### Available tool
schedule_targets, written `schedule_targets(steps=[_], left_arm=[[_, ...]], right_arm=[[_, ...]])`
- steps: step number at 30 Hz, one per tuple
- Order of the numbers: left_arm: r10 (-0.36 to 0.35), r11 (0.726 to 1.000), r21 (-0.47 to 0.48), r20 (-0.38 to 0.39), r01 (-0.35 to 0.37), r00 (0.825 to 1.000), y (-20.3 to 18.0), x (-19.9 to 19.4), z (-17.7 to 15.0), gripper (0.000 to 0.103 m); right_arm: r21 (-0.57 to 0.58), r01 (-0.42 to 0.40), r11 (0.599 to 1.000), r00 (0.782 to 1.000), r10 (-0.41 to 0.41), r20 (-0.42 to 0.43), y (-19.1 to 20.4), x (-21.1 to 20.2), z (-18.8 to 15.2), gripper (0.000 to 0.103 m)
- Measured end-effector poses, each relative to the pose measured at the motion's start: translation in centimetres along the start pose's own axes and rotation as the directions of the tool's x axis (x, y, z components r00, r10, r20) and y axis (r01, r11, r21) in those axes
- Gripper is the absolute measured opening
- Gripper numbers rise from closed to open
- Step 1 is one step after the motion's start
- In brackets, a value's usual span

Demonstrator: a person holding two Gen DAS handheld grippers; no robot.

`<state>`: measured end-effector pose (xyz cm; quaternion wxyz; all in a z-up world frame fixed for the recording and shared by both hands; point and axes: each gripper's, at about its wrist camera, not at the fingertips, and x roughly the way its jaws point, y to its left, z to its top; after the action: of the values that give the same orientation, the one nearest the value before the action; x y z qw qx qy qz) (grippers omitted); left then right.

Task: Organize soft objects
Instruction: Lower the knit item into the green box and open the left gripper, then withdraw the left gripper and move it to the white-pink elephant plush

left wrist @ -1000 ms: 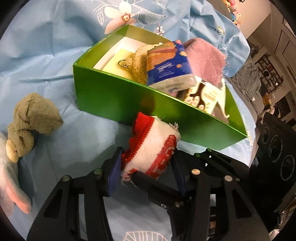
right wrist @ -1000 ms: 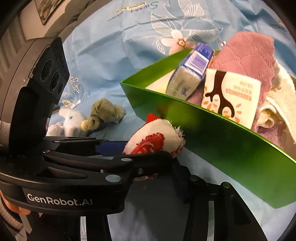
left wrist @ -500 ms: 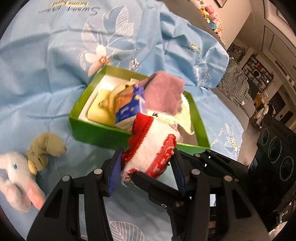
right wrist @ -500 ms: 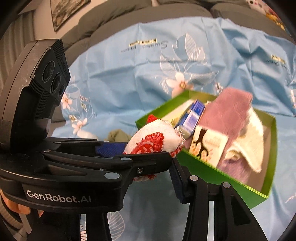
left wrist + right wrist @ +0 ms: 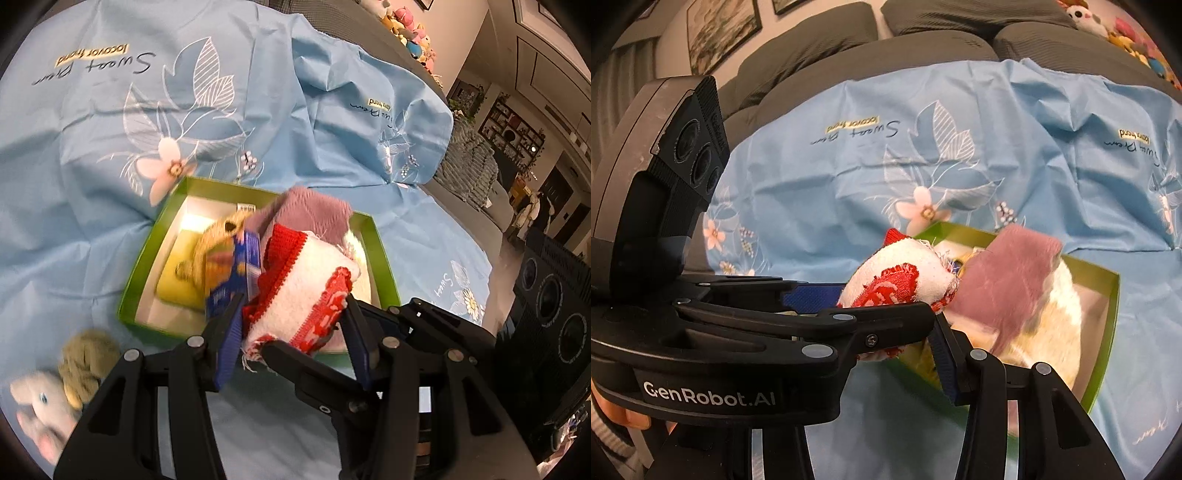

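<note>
A folded red-and-white cloth (image 5: 303, 291) is held by both grippers at once, high above a green box (image 5: 147, 254). My left gripper (image 5: 293, 325) is shut on it, with blue pads on both sides. My right gripper (image 5: 886, 310) crosses it and is shut on the same cloth (image 5: 905, 277). The green box (image 5: 1108, 314) holds a mauve cloth (image 5: 314, 210), a cream towel (image 5: 1060, 317), a tan plush (image 5: 214, 251), a blue tissue pack (image 5: 240, 273) and a yellow pad (image 5: 173, 288).
A light blue floral sheet (image 5: 110, 147) covers the sofa under the box. An olive plush (image 5: 85, 362) and a grey-pink plush elephant (image 5: 40, 413) lie at the lower left. Grey sofa cushions (image 5: 849, 40) rise behind. Black speakers (image 5: 554, 310) stand at the right.
Both grippers have lifted the red-and-white cloth well up and over the green box; the box now looks smaller and lies below. The grip on the cloth has not changed.
</note>
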<state>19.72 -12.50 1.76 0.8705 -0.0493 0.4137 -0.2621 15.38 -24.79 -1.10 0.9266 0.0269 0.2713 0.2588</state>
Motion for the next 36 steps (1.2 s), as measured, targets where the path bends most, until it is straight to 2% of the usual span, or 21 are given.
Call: schedule_targets(steps=[8, 14, 16, 18, 19, 20, 23, 25, 29, 33, 36], left_arm=[[-0.027, 0.999, -0.034, -0.023, 0.027, 0.999, 0.9, 3.0, 3.4, 0.049], [-0.013, 0.997, -0.078, -0.065, 0.008, 0.998, 2.2, 6.3, 4.2, 0.054], [0.009, 0.996, -0.091, -0.079, -0.016, 0.997, 2.5, 7.1, 4.0, 0.058], [0.025, 0.994, -0.101, -0.083, -0.033, 0.996, 2.7, 7.3, 3.9, 0.076], [0.030, 0.993, -0.108, -0.087, -0.039, 0.996, 2.8, 7.3, 3.9, 0.081], [0.041, 0.992, -0.113, -0.091, -0.052, 0.995, 3.0, 7.3, 3.8, 0.085], [0.052, 0.992, -0.113, -0.099, -0.063, 0.994, 3.2, 6.7, 3.7, 0.086], [0.092, 0.990, -0.096, -0.092, -0.101, 0.991, 3.0, 5.9, 3.6, 0.086], [0.148, 0.987, -0.054, -0.080, -0.153, 0.986, 2.3, 4.3, 2.9, 0.086], [0.192, 0.981, -0.015, -0.051, -0.193, 0.980, 1.5, 2.7, 1.7, 0.101], [0.205, 0.979, 0.003, -0.030, -0.205, 0.978, 0.7, 1.4, 0.8, 0.102]], right_arm=[[0.035, 0.012, 0.999, 1.000, -0.012, 0.005, -3.0, 2.2, 2.6, 0.048], [0.066, 0.029, 0.997, 0.998, -0.025, -0.061, -5.2, 4.9, 3.2, 0.049], [0.083, 0.038, 0.996, 0.996, -0.031, -0.088, -5.7, 5.9, 3.0, 0.050], [0.098, 0.046, 0.994, 0.994, -0.035, -0.106, -6.1, 6.4, 2.8, 0.057], [0.104, 0.053, 0.993, 0.993, -0.042, -0.107, -6.3, 6.5, 2.7, 0.064], [0.106, 0.065, 0.992, 0.992, -0.054, -0.110, -6.4, 6.5, 2.7, 0.068], [0.117, 0.076, 0.990, 0.990, -0.060, -0.131, -6.7, 6.3, 2.5, 0.071], [0.107, 0.076, 0.991, 0.989, -0.061, -0.136, -6.5, 5.8, 2.2, 0.072], [0.049, 0.139, 0.989, 0.982, -0.131, -0.135, -5.9, 4.2, 1.6, 0.073], [0.056, 0.158, 0.986, 0.981, -0.150, -0.123, -5.9, 2.0, 0.8, 0.073], [0.077, 0.162, 0.984, 0.982, -0.153, -0.111, -5.8, 0.2, 0.1, 0.073]])
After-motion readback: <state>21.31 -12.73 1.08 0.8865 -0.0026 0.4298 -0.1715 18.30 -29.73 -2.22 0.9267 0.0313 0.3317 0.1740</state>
